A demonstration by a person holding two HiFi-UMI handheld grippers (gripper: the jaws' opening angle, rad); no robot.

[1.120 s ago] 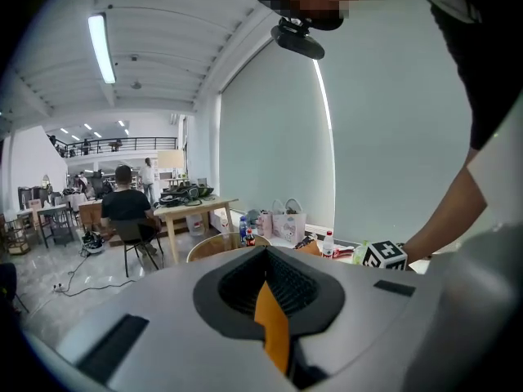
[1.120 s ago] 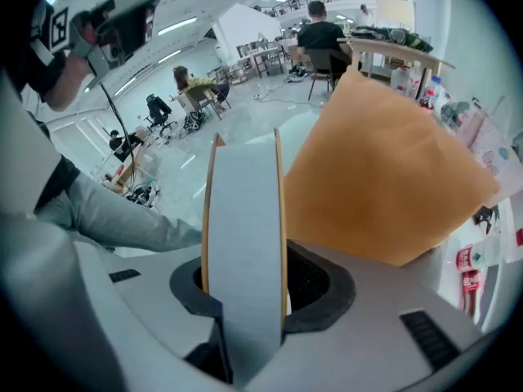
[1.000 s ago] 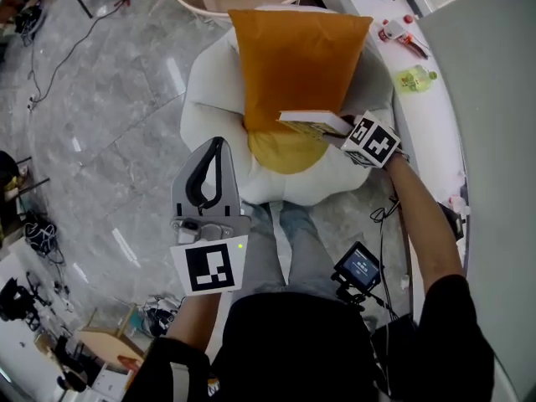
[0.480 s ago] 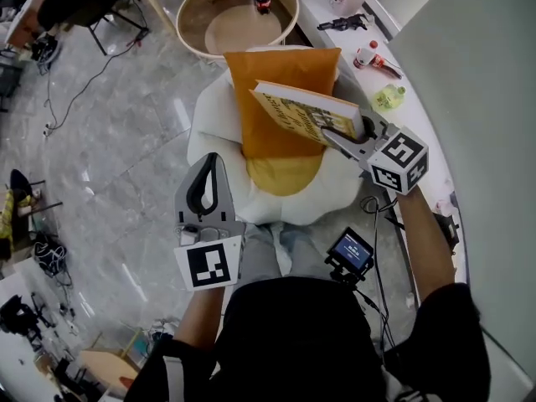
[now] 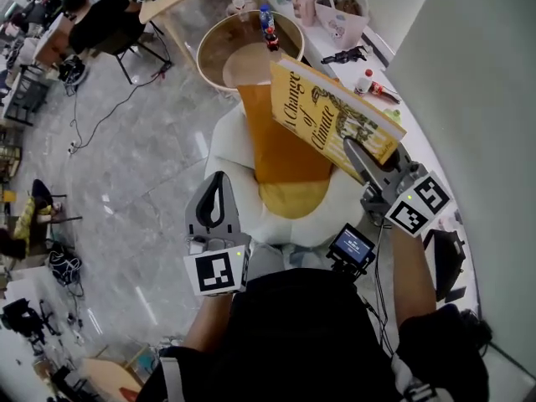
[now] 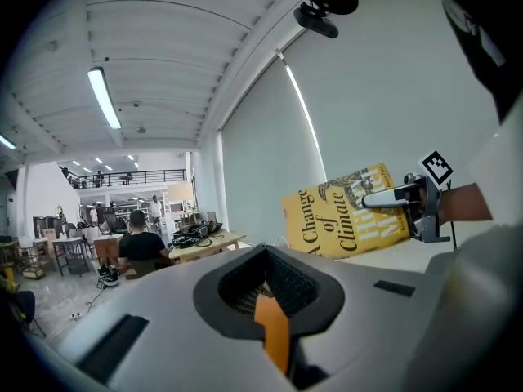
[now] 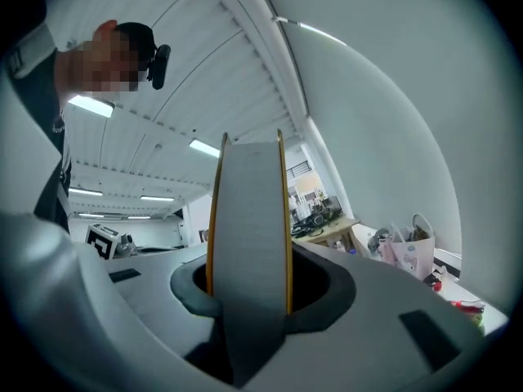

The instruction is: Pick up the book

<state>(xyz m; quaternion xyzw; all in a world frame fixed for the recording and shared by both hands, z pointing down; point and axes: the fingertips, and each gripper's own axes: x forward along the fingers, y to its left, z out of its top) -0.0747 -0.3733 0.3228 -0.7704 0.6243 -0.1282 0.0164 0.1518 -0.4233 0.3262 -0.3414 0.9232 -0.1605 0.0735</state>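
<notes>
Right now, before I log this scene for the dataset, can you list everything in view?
book: one, yellow, in the air, clamped in the right gripper
cushion: one, orange, on the seat
seat: one, white with yellow middle, on the floor
round table: one, wooden, beyond the seat, bottles on it
shelf: one, white, at the right side, bag on it
screen: one, black, at the person's waist
bystander: one, black top, seated far left
left gripper: one, grey, jaws together, empty
right gripper: one, grey, shut on the book

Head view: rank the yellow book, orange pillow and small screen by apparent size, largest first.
1-2. yellow book and orange pillow: about alike; the book is nearer the camera and overlaps the pillow.
3. small screen.
</notes>
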